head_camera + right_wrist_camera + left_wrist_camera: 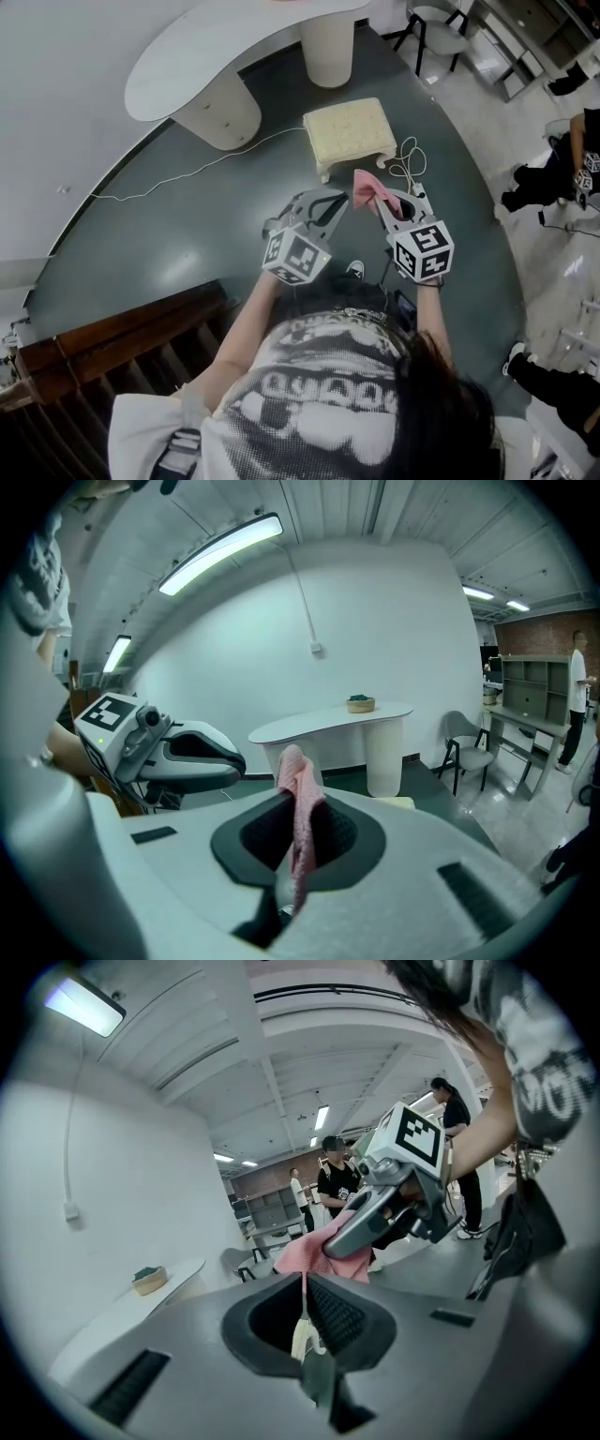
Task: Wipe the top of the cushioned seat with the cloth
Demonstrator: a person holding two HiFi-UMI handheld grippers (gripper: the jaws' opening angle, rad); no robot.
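Pink cloth (367, 187) is held clamped between the closed jaws of the right gripper (378, 201). In the right gripper view a fold of the cloth (298, 803) is seen standing up above the pads, and a tail is seen hanging down between them. The cloth is carried in the air near the front edge of the cushioned seat (349, 129), off its top. The seat is a cream, low-legged stool, set on the dark grey floor (169, 244) near a white table (211, 52). The left gripper (328, 201) is held just beside the right one. Its jaws are pressed together with only a thin slit left between them, and nothing is gripped. Black-and-white square markers are borne on the cube of each gripper. Large pale print is seen on the person's shirt (319, 394), but it is too blurred to be read. A white cable (187, 173) is laid across the floor towards the seat.
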